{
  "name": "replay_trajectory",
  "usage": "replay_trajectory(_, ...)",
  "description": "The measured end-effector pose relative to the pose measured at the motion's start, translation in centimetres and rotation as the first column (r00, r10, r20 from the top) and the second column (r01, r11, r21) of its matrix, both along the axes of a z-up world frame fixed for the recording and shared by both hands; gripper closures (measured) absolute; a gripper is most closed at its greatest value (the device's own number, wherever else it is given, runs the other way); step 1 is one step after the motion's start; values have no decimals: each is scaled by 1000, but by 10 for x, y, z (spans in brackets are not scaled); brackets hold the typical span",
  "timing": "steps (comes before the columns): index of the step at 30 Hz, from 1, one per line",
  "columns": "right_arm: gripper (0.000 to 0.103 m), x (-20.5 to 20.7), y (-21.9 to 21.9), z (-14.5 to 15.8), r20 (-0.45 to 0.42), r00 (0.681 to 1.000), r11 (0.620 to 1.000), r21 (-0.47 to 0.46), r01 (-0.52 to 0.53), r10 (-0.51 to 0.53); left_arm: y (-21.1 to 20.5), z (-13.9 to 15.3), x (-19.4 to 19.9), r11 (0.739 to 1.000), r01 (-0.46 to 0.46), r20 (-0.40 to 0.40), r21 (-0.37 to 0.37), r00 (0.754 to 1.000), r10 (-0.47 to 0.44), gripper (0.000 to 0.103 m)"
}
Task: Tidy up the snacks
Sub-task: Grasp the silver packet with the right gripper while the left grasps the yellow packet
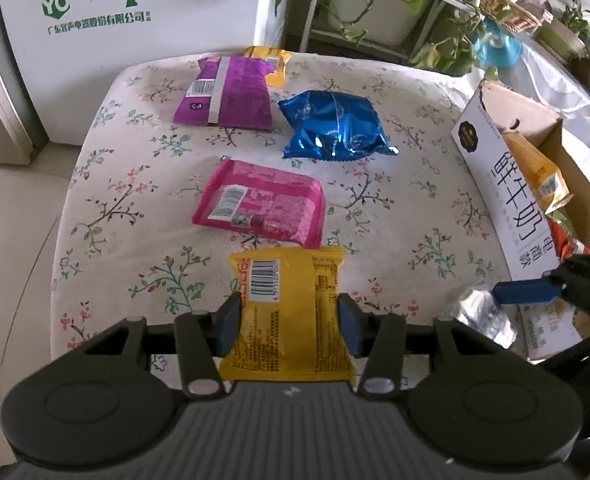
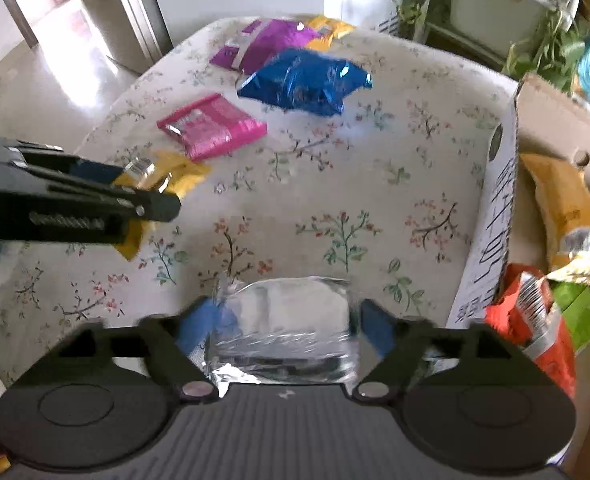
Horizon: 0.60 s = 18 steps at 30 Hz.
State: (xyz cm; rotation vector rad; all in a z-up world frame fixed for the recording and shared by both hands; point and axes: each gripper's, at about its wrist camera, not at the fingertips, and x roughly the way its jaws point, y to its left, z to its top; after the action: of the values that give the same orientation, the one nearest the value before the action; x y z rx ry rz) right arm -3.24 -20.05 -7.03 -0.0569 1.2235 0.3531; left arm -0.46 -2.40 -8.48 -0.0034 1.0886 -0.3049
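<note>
My left gripper [image 1: 291, 320] is shut on a yellow snack packet [image 1: 287, 280] with a barcode, its blue pads pressed on both long sides, above the floral cushion [image 1: 135, 200]. The right wrist view shows that packet [image 2: 183, 176] at the left, in the left gripper's fingers [image 2: 151, 204]. A silver foil packet [image 2: 287, 312] lies between the fingers of my right gripper [image 2: 291, 324]. Those blurred blue pads stand at its side edges without visibly squeezing it. In the left wrist view the silver packet [image 1: 479, 312] sits under a right finger [image 1: 523, 294], near the box.
On the cushion lie a pink packet [image 1: 261, 204], a blue foil bag [image 1: 335, 126], a purple bag [image 1: 231, 96] and a second yellow packet [image 1: 271, 60]. A cardboard box [image 2: 495, 208] at the right holds yellow [image 2: 567, 208], red [image 2: 531, 320] and green snacks. Plants stand behind.
</note>
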Motion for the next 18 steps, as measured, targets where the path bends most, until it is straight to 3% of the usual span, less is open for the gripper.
replay_trajectory(8, 12, -3, 16, -14, 3, 998, 995, -76, -68, 69, -2, 14, -6, 999, 12, 1, -47, 1000, -12, 54)
replay_trajectory(11, 26, -6, 20, -15, 0, 997, 995, -68, -79, 79, -3, 21, -8, 998, 14, 10, -63, 1000, -14, 54)
replay_trajectory(14, 32, -5, 21, -12, 2, 997, 995, -61, -79, 79, -4, 27, -8, 997, 14, 22, -71, 1000, -13, 54)
replay_trajectory(18, 50, -3, 16, -3, 33, 998, 998, -43, -50, 51, -6, 32, -8, 997, 14, 35, -79, 999, -12, 54)
